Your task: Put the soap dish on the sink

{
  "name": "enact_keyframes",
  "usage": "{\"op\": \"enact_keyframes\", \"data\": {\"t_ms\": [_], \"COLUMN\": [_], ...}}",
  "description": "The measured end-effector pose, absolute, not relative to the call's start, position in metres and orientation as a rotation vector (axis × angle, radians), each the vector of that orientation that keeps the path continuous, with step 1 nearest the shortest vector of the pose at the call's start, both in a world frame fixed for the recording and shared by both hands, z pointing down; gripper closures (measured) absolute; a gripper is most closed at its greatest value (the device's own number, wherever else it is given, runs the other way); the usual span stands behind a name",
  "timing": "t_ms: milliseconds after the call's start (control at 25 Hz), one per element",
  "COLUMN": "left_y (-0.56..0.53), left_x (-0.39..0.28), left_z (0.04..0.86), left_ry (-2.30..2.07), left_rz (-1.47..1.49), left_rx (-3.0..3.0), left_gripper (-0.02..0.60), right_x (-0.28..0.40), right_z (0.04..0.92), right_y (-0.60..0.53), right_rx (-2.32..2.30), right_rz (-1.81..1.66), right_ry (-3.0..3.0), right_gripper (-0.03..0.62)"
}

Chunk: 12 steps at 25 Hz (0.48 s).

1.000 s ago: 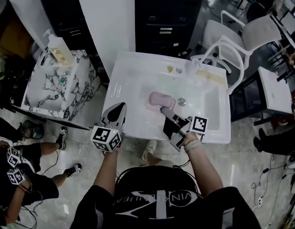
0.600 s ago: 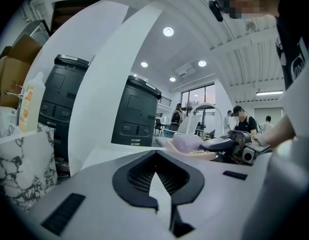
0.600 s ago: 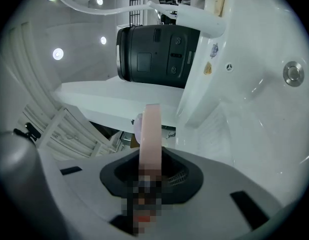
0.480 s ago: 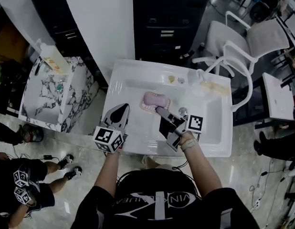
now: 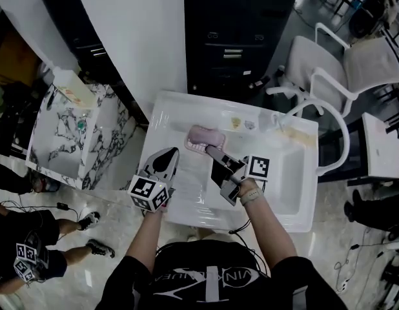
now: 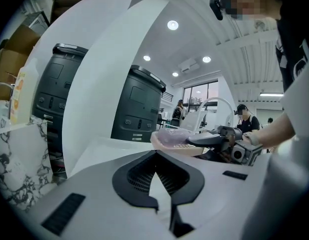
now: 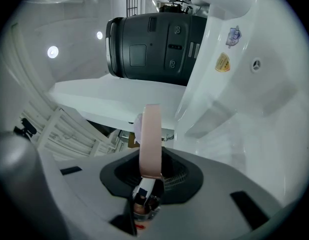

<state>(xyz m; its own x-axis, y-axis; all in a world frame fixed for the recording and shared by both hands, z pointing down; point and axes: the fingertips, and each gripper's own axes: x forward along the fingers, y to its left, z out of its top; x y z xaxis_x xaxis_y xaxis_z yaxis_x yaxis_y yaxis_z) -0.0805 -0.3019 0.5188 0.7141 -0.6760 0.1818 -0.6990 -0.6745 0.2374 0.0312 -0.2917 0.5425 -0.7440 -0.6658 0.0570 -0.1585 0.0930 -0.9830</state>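
Right claw [image 5: 212,152] pinches the near rim of the pink oval plastic soap dish [image 5: 204,137]. The dish projects ahead of it over the white ceramic sink [image 5: 162,112], an edge grip judged to leave the base free for setting down. Left claw [image 5: 169,154], pressed together and empty, hangs just beside it.

Near rim of the soap dish [image 5: 203,135] unseen under the right gripper [image 5: 210,150]; sink stickers [image 5: 235,122] illegibly small

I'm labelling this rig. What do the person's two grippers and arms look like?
The left gripper and right gripper have pale shells and black ribbed insets round pointed jaws, and each carries a white cube with black square markers. The person wears a black short-sleeved T-shirt with white print.
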Motion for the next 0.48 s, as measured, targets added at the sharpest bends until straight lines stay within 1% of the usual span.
{"op": "enact_keyframes", "data": {"t_ms": [480], "left_y": [-0.33], "left_x": [-0.053], "left_z": [0.535], "left_ry": [-1.04], "left_rz": [0.137], "left_rx": [2.622], "left_gripper": [0.567], "right_x": [0.029], "right_z": [0.557], "right_y": [-0.336], "right_rx": [-0.785], "right_rz": [-1.768], "right_ry": [1.988], "right_gripper": [0.507]}}
